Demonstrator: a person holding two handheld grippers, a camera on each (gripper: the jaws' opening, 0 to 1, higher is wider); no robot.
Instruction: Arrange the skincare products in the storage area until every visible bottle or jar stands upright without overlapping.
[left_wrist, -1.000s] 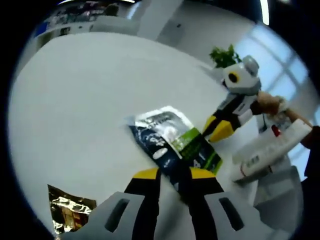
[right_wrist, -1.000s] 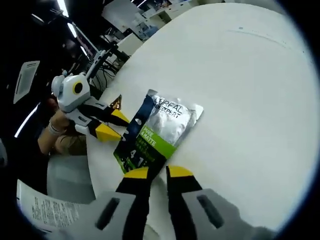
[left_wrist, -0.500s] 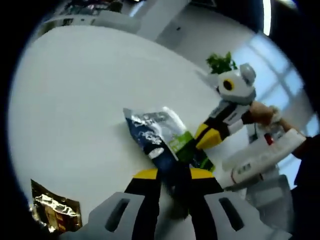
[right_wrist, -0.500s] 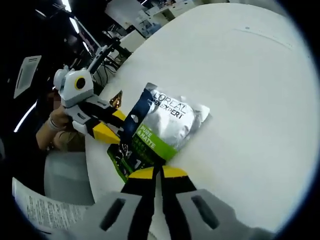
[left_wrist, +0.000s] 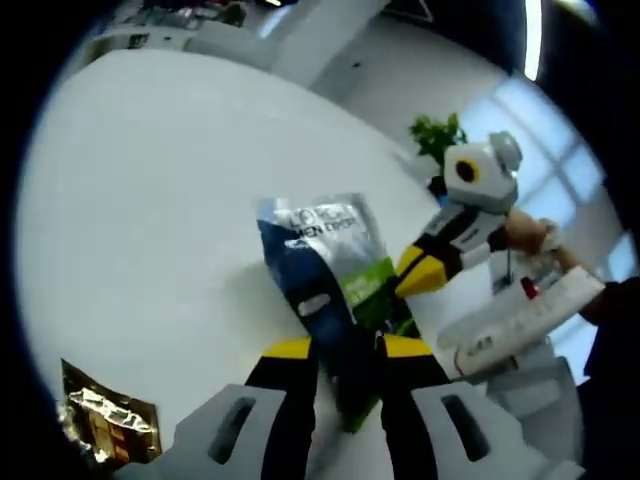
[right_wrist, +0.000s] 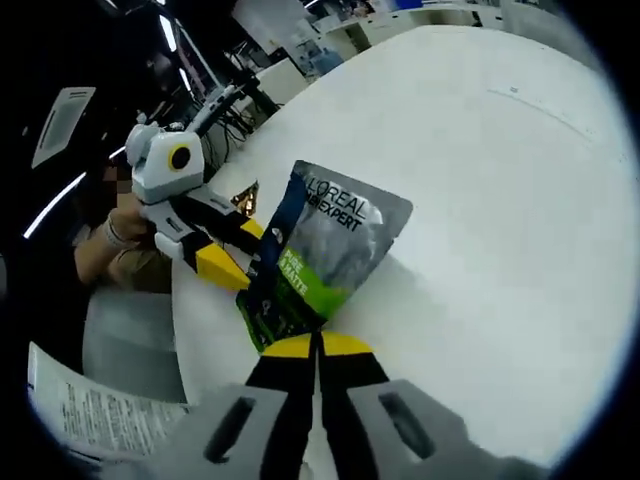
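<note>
Silver foil, navy and green print: a L'Oréal sachet (right_wrist: 325, 250), lifted at one end off the white table (right_wrist: 500, 200), near the table's edge on my side. My right claw (right_wrist: 318, 345) is clenched on the sachet's lower green edge, jaws pinched together with the foil between them. In the left gripper view the sachet (left_wrist: 330, 270) runs down between the yellow tips of my left claw (left_wrist: 345, 347); the jaws stand apart and I judge them released, not yet biting, though the pack hides the contact.

Step in hand, as I read it: raising the pack toward upright. To do it well I would keep the right pinch low and firm, bring the left in to steady the side, and set the base flat before letting go. A soft pouch will likely slump.

Around: a crumpled gold sachet (left_wrist: 105, 425) near the table's edge, well apart. Printed papers (right_wrist: 95, 415) beyond the edge. A potted plant (left_wrist: 435, 135) far off. Nothing blocks the lift.
</note>
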